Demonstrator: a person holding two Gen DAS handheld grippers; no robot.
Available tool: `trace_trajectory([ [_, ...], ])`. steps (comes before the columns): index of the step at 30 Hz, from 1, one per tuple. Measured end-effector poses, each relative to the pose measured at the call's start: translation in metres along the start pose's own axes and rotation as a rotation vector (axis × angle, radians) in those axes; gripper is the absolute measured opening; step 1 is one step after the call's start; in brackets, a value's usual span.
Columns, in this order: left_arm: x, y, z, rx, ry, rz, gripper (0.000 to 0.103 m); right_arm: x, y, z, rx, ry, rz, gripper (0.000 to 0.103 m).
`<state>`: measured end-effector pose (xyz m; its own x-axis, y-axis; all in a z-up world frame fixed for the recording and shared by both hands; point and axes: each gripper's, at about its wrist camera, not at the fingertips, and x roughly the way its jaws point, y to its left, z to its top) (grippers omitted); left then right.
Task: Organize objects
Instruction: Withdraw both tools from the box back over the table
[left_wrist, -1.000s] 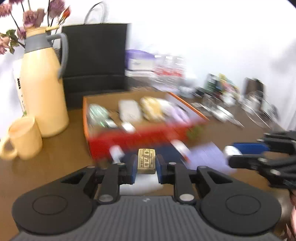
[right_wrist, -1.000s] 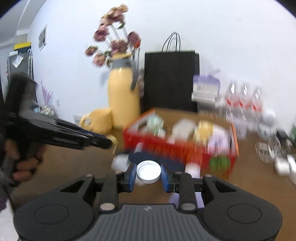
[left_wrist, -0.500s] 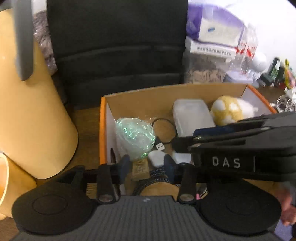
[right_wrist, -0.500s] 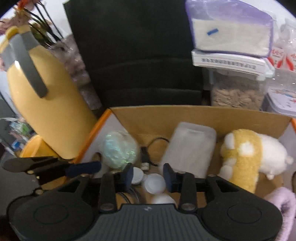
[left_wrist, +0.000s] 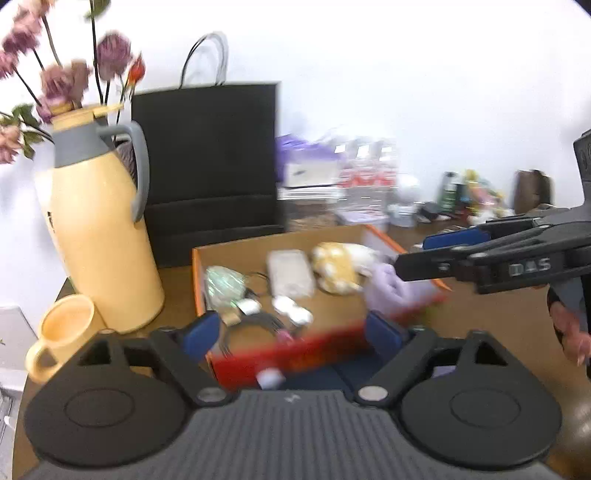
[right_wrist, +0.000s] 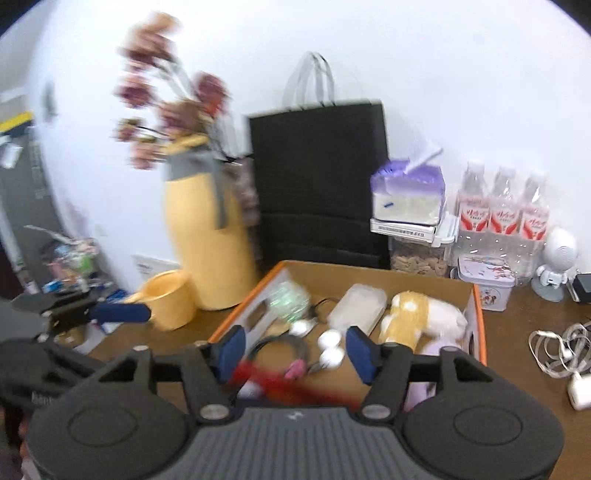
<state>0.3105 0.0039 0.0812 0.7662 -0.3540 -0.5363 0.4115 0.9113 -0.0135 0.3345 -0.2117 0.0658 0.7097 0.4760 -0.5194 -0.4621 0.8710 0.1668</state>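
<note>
Left wrist view shows the left gripper (left_wrist: 293, 332) with its blue fingers (left_wrist: 201, 334) spread wide and opening, nothing between them, hanging over the near red wall of the cardboard box (left_wrist: 280, 240), which sits at twelve o'clock on the brown bench (left_wrist: 498, 317). Inside the box lie a shiny green wad (left_wrist: 225, 282), a dark cable (left_wrist: 258, 321), small white caps (left_wrist: 291, 308), a clear flat case (left_wrist: 290, 271), a yellow-and-white plush toy (left_wrist: 340, 266) and something lilac (left_wrist: 388, 288); a small tan block (left_wrist: 231, 317) lies near the left finger on the box floor. At three o'clock the right gripper (left_wrist: 436, 254) reaches in from the side. From the right wrist view, the right gripper (right_wrist: 293, 350) is also opening and empty, its fingers (right_wrist: 231, 347) framing the white caps (right_wrist: 330, 347) below without touching them. At ten o'clock stand a yellow jug (left_wrist: 99, 240) and a matching mug (left_wrist: 62, 332), with a black paper bag (left_wrist: 210, 166) behind the box. By my reading, both hands are in the release step, each having let an item go into the box. A white charger and cord (right_wrist: 561, 354) lie loose on the bench at three o'clock in the right view, so the next move likely calls for clearing the box rim and reaching for what is outside; the frames are blurred, so fine detail is uncertain.
</note>
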Motion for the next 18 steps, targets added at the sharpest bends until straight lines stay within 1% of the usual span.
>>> trace_trajectory([
  [1, -0.02, -0.008, -0.013, 0.009, -0.022, -0.01, 0.099, -0.019, 0.004, -0.014, -0.014, -0.011, 0.012, 0.07],
  [2, -0.036, -0.015, -0.025, 0.01, -0.036, -0.017, 0.101, -0.039, 0.01, -0.03, -0.033, -0.021, 0.021, 0.071],
  [4, -0.068, -0.03, -0.056, 0.005, -0.042, -0.03, 0.102, -0.076, 0.023, -0.062, -0.065, -0.036, 0.022, 0.071],
  [6, -0.089, -0.043, -0.083, 0.012, -0.039, -0.041, 0.103, -0.112, 0.034, -0.092, -0.099, -0.052, 0.018, 0.072],
  [8, -0.11, -0.053, -0.105, 0.019, -0.046, -0.031, 0.103, -0.141, 0.044, -0.119, -0.13, -0.068, -0.012, 0.075],
  [9, -0.119, -0.057, -0.113, 0.018, -0.046, -0.02, 0.103, -0.154, 0.048, -0.131, -0.149, -0.072, -0.026, 0.078],
  [10, -0.127, -0.061, -0.12, 0.017, -0.041, -0.013, 0.103, -0.165, 0.052, -0.141, -0.17, -0.073, -0.042, 0.08],
  [11, -0.135, -0.063, -0.125, 0.013, -0.04, -0.015, 0.103, -0.177, 0.056, -0.151, -0.194, -0.076, -0.057, 0.085],
  [12, -0.146, -0.064, -0.132, 0.009, -0.042, -0.023, 0.103, -0.187, 0.059, -0.161, -0.224, -0.078, -0.074, 0.088],
  [15, -0.171, -0.066, -0.139, 0.02, -0.078, -0.016, 0.103, -0.215, 0.067, -0.186, -0.284, -0.092, -0.142, 0.088],
  [18, -0.187, -0.066, -0.142, 0.018, -0.102, -0.009, 0.103, -0.235, 0.069, -0.198, -0.276, -0.079, -0.203, 0.088],
])
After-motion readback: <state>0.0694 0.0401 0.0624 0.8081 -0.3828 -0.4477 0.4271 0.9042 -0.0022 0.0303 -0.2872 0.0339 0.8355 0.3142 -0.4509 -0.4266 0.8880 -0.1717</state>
